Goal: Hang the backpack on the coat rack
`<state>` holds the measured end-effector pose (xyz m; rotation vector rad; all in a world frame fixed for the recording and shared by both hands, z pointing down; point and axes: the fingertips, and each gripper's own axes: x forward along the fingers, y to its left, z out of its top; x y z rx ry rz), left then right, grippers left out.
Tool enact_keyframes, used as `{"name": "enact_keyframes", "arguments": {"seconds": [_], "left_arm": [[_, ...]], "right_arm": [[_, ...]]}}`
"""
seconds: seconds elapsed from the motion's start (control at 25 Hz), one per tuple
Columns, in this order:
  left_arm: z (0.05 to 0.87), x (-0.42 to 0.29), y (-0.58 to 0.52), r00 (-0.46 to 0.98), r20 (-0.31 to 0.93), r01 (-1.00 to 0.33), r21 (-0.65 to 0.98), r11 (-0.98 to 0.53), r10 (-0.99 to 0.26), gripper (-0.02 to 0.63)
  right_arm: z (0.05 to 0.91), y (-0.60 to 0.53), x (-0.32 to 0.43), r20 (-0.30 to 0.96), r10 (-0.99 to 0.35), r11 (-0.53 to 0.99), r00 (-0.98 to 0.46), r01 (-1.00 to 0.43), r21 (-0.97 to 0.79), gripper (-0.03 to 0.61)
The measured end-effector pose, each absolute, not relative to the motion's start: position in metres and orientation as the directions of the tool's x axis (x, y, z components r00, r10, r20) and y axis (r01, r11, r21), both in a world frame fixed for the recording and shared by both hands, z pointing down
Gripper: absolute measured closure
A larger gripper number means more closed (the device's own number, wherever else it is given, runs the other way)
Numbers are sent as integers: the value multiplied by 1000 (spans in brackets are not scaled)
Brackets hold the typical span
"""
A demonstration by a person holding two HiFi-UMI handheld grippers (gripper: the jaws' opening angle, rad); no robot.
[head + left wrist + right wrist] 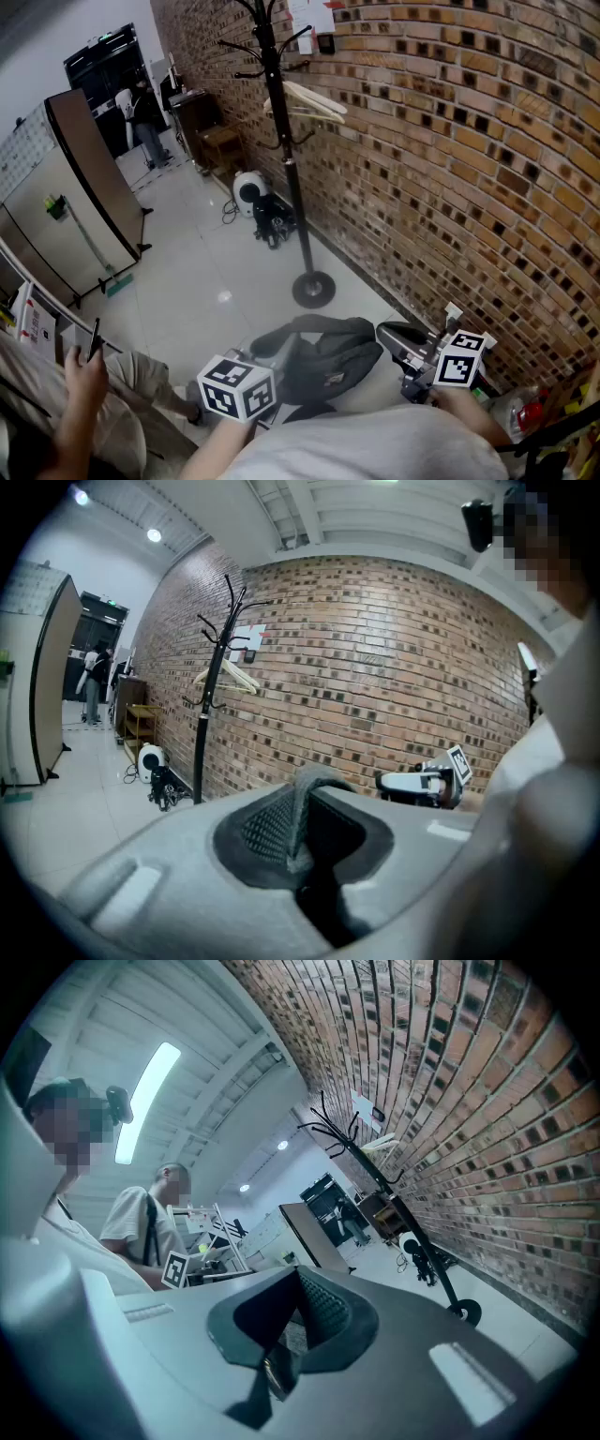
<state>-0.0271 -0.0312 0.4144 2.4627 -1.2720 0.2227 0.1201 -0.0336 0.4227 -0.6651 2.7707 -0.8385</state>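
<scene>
Head view, backpack (323,361) partly hidden, left gripper (300,813), right gripper (292,1324) jaws clamped on it.

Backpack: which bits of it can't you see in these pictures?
- Lower edge of the backpack: head view, covered by the person's shirt.
- Its main body: left gripper view, only a strap shows between the left hand-held gripper's closed jaws; the gripper's body blocks the rest.
- Zips and pockets: head view, too small and dark.

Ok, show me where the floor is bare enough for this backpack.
Bare white tile floor lies beyond the dark grey backpack, between the black coat rack's round base and the brown partition panel. Crowded: the white round appliance and black cabled gear by the brick wall.
</scene>
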Motion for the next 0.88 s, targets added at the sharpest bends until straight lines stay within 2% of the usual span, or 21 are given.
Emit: {"name": "enact_keyframes", "arguments": {"seconds": [0.4,0.88], "left_arm": [[439,-41,-102,600,318,-799,277,-533,-734,578],[449,-71,-278,657,342,-754,272,-598,-672,578]], "right_arm": [[440,-97,113,-3,-496,709,-869,-402,-580,580],[457,-271,82,33,-583,615,-812,-468,-635,580]]}}
